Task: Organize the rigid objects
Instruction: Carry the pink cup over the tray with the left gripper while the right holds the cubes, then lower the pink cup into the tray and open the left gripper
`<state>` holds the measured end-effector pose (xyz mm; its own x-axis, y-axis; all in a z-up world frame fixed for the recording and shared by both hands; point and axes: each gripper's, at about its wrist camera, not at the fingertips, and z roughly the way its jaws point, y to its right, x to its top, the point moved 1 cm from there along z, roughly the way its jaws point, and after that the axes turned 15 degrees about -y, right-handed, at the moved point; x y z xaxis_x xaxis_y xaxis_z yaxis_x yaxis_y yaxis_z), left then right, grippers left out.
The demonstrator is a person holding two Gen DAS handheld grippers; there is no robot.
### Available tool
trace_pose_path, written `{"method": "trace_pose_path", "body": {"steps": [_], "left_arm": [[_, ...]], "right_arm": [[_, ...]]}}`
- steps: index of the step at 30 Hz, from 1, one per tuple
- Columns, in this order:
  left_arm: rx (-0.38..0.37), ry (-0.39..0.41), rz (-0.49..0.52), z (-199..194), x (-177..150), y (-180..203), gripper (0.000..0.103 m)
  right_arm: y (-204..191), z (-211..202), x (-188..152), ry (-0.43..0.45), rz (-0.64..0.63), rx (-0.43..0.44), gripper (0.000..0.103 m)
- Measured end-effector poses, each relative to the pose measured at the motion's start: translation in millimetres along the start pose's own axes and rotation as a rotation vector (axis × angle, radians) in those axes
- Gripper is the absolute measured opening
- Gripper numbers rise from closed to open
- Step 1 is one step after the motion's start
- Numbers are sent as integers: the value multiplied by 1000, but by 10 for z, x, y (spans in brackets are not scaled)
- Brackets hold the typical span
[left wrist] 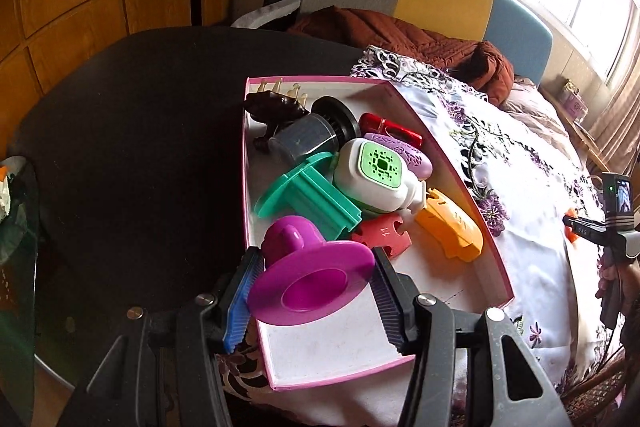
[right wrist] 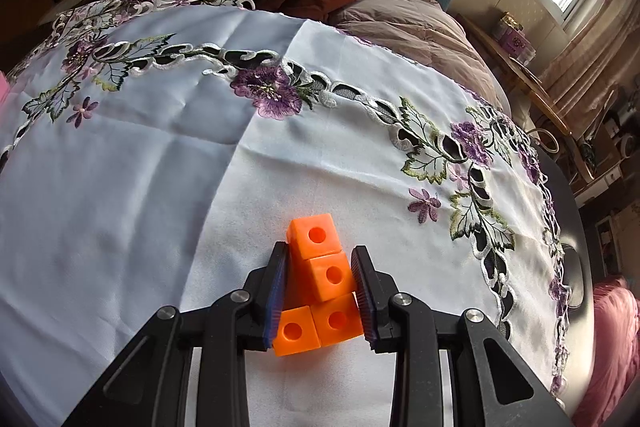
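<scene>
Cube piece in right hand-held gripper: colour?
Orange cube piece, clearest in the right wrist view.

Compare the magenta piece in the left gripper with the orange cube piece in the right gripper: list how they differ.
The magenta piece is round, a wide disc with a knob; the orange cube piece is blocky, four joined cubes with round holes.
The magenta piece is held over the pink-rimmed tray; the orange cube piece is over the embroidered tablecloth.
Shared: both are bright rigid plastic, each clamped between its holder's pads, the left gripper and the right gripper.
</scene>
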<state>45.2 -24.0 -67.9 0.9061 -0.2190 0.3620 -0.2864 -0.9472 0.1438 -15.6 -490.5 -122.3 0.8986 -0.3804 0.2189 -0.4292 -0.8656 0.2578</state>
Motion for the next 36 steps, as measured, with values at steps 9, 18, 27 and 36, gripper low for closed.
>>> {"method": "trace_pose_path", "body": {"steps": [9,18,27,36], "left_arm": [[23,5,24,33,-2,55,54],[35,0,41,94,6,78,54],[44,-37,43,280,66,58,54],[68,-9,64,405,231,67,54]], "right_arm": [[-17,-5,-7,3,-3,-11,33],[-20,-3,-14,5,-3,-14,33],[-23,-4,-14,4,-3,-15,33],[-21,-4,-12,3,-3,-14,33]]}}
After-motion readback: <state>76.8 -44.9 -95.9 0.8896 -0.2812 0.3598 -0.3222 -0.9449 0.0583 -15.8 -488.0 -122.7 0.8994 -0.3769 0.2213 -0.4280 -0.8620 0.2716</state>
